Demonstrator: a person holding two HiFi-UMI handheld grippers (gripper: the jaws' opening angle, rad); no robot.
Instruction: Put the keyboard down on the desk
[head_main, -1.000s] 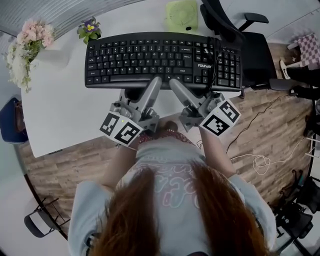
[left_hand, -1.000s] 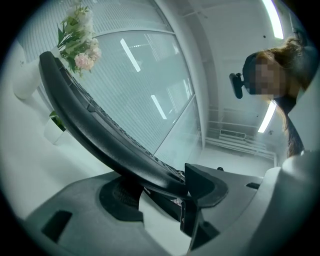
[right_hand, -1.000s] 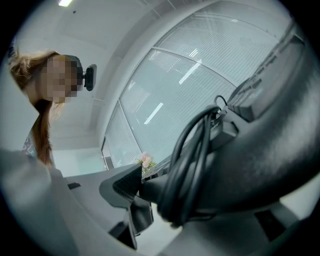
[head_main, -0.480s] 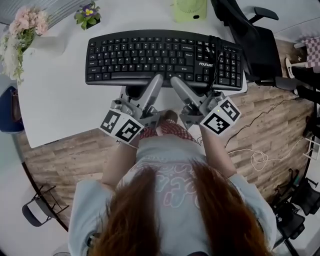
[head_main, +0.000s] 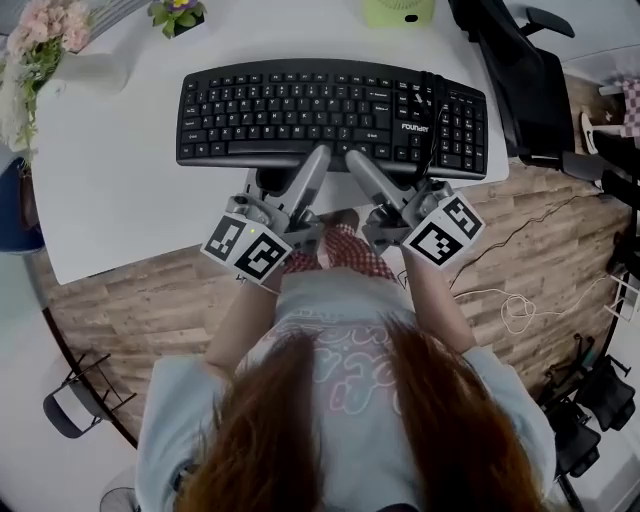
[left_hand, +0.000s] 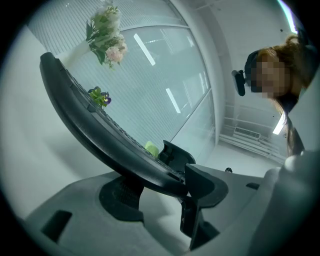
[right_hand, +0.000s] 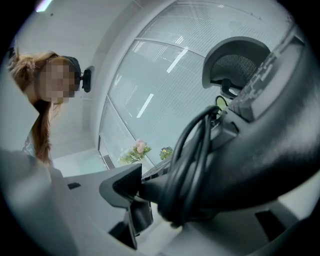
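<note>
- Left tongs (left_hand: 165, 189) are clenched on the near rim of the keyboard (head_main: 330, 115), one jaw under it and one on top
- Right tongs (right_hand: 162, 200) are clamped on the same rim just to the right, and the two tips sit close together near the middle of that rim
- Cable (right_hand: 192, 160), a black looped bundle, hangs over the rim right beside the right tongs and crosses the keyboard's right part
- The keyboard is black, keys up, long side along the near edge of the desk (head_main: 120, 200); it lies over the near half, with its right end close to the right edge
- Both gripper views show it tilted; whether it touches the desk cannot be told
- Flowers (head_main: 35, 40) stand at the far left corner, with a pot plant (head_main: 178, 12) just to their right
- A green thing (head_main: 398, 10) sits at the far edge
- A chair (head_main: 510, 80) stands by the right edge
</note>
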